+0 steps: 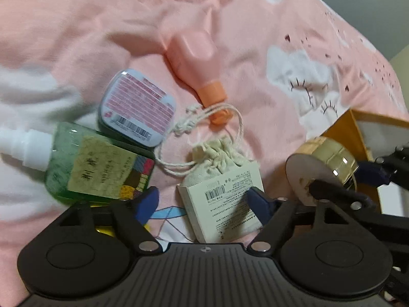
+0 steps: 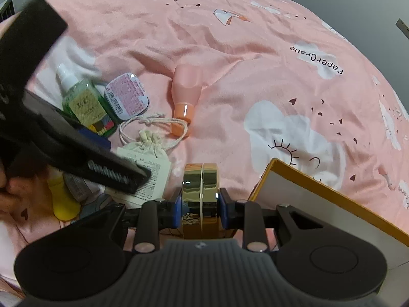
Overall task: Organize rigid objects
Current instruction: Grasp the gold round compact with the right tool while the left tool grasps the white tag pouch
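My right gripper is shut on a round gold compact, held on edge above the bed; it also shows in the left wrist view. My left gripper is open, low over a white box with a cloth drawstring pouch on it. A green spray bottle, a tin with a pink label and a pink bottle with an orange cap lie beyond on the pink bedcover.
An open yellow-edged white box sits at the right, next to the gold compact. A yellow bottle lies at the lower left. The left gripper's black body crosses the right wrist view.
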`<state>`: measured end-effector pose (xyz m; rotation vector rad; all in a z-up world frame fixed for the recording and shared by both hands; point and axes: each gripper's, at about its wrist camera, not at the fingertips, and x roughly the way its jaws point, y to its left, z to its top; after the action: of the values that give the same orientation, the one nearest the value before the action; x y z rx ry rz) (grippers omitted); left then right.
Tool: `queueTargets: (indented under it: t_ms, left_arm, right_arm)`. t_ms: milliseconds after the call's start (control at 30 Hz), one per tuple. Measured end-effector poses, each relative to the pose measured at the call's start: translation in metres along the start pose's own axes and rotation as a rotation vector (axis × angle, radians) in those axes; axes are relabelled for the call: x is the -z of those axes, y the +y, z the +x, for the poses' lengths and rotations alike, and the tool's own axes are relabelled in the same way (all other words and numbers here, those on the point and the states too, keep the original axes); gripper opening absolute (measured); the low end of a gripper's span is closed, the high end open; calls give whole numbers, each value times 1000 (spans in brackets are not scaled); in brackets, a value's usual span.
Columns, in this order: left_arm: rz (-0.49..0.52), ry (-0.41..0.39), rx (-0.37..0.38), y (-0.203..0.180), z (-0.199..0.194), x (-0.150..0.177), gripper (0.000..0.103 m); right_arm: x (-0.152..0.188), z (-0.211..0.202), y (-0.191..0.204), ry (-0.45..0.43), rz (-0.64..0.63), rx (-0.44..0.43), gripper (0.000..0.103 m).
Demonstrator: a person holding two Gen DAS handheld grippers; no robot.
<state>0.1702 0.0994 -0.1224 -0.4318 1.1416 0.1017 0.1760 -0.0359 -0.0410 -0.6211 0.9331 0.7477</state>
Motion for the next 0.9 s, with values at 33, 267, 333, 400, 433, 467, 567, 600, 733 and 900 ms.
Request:
queueTargets:
  t_ms: [33,267,333,400,433,467,567,600,733,900]
  left_arm:
    - [1,5,-1,-1,3,-1,92]
    - [20,21,26,-3,11,0,81]
    - [2,15,63,-1,4,1,68]
    - [-11,-13,77,2,-5,4,57]
    - [-25,-37,100,5,-11,5,50]
    - [-35,-55,129,7,-17,7,43]
    - [-16,-92,228,6,-34,11,38]
    - [-11,-89,253,4,-35,12,38]
    - [-28,-57,223,2,-21,12,37]
    - [-84,-54,220,5,-6,11,37]
  right_arm:
    - [0,0,-1,-2,4,-6,27]
    - [2,-2,-2,-14,16,-18,27]
    - [2,-3,-2,-16,18,-17,27]
    - [4,-3,-2,-17,22,-21,27]
    - [5,-4,-2,-17,21,-22,27]
    - [5,-5,-2,-17,22,-24,27]
    - [7,-7,-3,-20,36,-34,27]
    - [8,-8,-3,-21,44,-38,27]
    - [10,-9,-3,-23,57,-39,27]
    - [13,-13,-4,-34,89,-60,27]
